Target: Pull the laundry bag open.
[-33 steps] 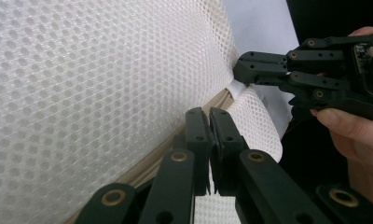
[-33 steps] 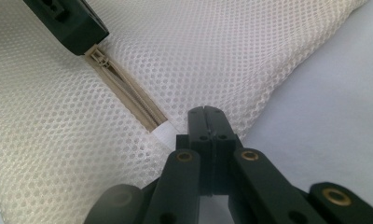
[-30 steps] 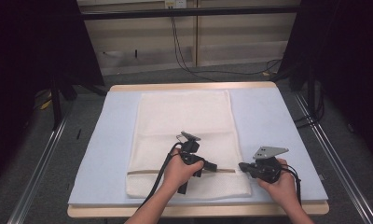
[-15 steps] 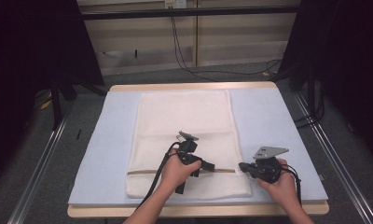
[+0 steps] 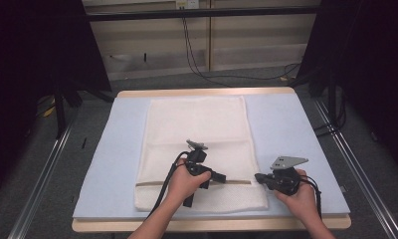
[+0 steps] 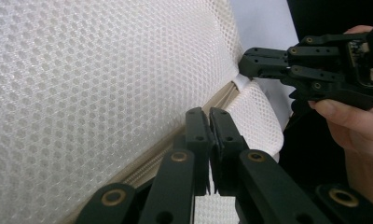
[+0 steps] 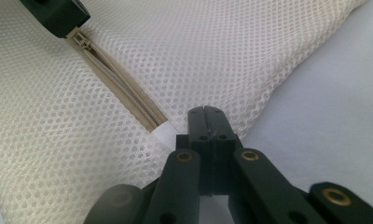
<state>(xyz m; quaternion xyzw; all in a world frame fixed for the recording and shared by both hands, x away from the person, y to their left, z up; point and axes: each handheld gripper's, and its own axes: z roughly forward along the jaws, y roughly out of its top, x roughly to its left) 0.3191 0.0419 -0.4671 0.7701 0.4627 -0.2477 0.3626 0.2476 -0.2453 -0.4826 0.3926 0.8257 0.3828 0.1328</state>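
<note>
**Two grippers closed on a mesh bag's zipper line**

Two hand-held grippers work at the near end of a white mesh bag (image 5: 197, 144) lying flat on the pale blue table mat (image 5: 296, 129) in the high view. The left gripper (image 5: 218, 176) sits on the beige zipper (image 5: 237, 181); the right gripper (image 5: 259, 177) meets the bag's right edge.

In the left gripper view, its jaws are pressed together over the zipper (image 6: 152, 161), while the right gripper (image 6: 250, 65) pinches a white tab (image 6: 242, 81) at the zipper's end.

In the right gripper view, the right gripper (image 7: 206, 112) is clamped on that tab (image 7: 168, 133); the left gripper (image 7: 58, 16) covers the zipper's slider end.
</note>
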